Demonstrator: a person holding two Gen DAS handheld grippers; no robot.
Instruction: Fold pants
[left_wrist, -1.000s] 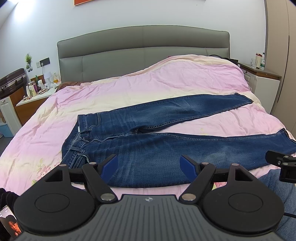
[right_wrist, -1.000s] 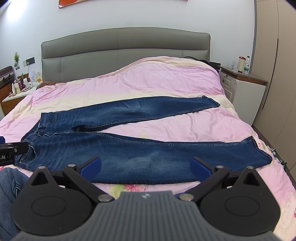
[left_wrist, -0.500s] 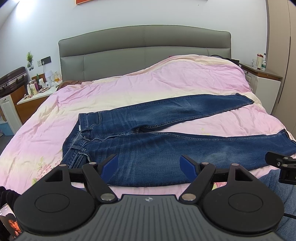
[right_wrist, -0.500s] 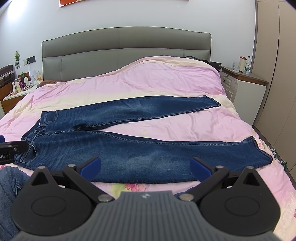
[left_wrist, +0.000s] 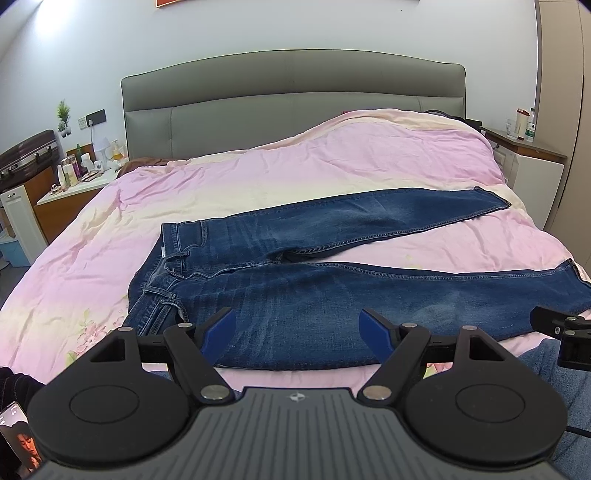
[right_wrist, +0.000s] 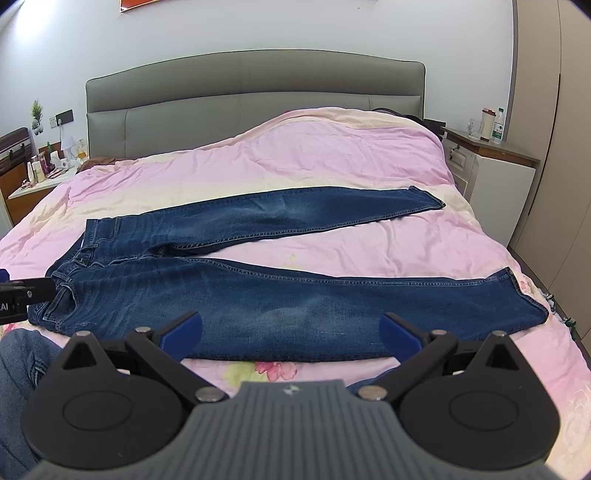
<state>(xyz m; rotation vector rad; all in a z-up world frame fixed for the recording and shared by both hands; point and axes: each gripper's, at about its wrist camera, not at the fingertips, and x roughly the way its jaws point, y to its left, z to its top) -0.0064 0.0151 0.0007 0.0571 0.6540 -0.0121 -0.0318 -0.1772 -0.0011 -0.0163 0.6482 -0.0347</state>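
Pants (left_wrist: 332, 280) lie spread flat near the bed's (left_wrist: 92, 258) front edge, legs splayed and unfolded, while left gripper (left_wrist: 297, 326) and right gripper (right_wrist: 290, 330) hover wide, empty.

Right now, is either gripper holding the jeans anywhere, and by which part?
Nothing is held. The left gripper and right gripper are both open, hovering above the near leg of the jeans, touching no fabric.

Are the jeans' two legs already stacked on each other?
No, the jeans lie spread on the bed, legs splayed apart with pink duvet showing between them.
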